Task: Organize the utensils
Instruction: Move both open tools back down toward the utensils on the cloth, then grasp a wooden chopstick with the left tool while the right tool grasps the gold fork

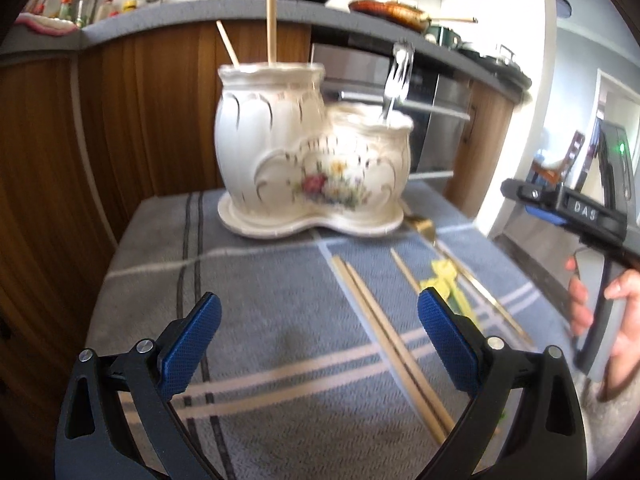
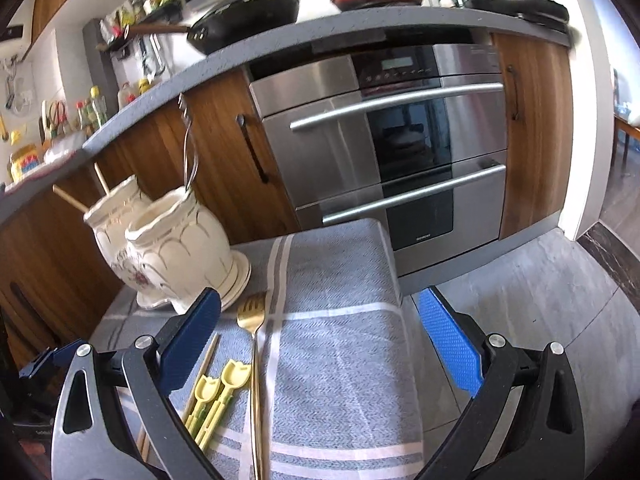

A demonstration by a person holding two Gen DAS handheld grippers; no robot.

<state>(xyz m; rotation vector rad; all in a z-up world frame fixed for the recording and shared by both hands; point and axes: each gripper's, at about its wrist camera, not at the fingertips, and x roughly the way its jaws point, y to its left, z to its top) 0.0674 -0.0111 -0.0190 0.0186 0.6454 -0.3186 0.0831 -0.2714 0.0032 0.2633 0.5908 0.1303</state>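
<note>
Both grippers hang open and empty over the grey-blue striped cloth surface (image 1: 256,280). The left gripper (image 1: 318,338), low in its frame, has jaws spread wide; a pair of pale wooden chopsticks (image 1: 384,332) lies between them on the cloth. At centre stands the white floral ceramic two-pot utensil holder (image 1: 312,152), wooden sticks in its taller pot, a metal utensil in the lower one. The right gripper (image 2: 320,338) is spread above a gold fork (image 2: 253,344) and yellow training chopsticks (image 2: 216,396), lower left.
</note>
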